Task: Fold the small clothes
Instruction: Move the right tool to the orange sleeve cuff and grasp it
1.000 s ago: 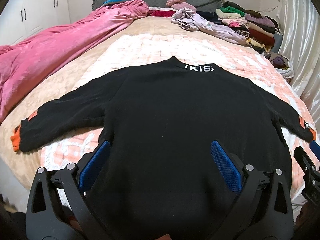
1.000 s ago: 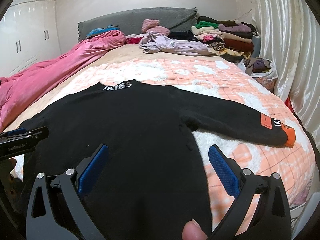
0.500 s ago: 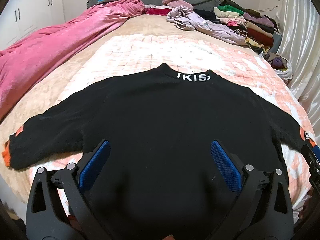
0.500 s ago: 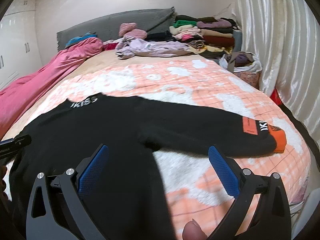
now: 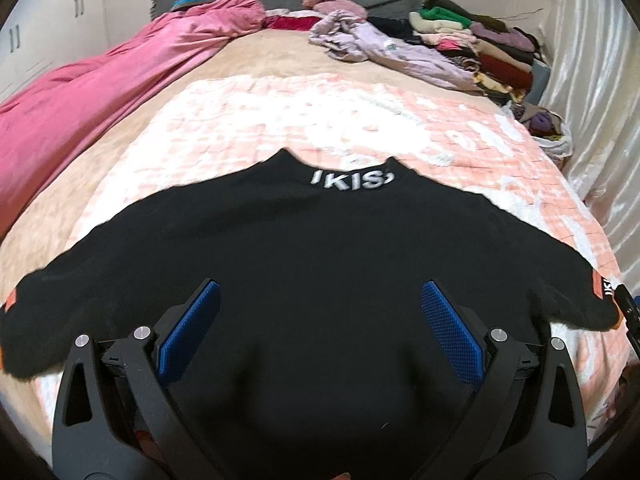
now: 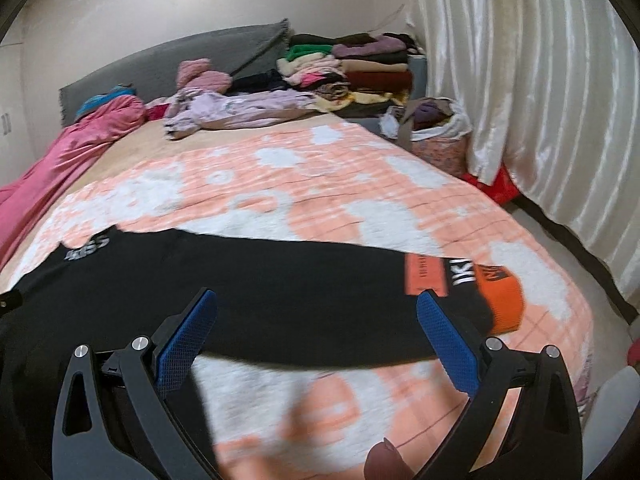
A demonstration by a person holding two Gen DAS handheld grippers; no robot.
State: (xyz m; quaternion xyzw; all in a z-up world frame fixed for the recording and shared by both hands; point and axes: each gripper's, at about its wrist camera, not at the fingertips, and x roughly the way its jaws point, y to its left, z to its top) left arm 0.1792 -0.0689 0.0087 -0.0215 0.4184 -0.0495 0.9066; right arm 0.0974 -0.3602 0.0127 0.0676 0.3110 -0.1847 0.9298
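While the black sweater (image 5: 320,280) lies flat on the peach blanket (image 5: 280,120), the left gripper (image 5: 320,336) hangs over its middle with both blue fingers (image 5: 188,332) spread wide, holding nothing. The neck with white letters points away, straight ahead of it. The right gripper (image 6: 316,340) is spread wide too and empty. It has swung to the right since a moment ago, so now the long sleeve (image 6: 320,300) lies just ahead of its fingers, with the orange cuff (image 6: 500,296) past the right fingertip.
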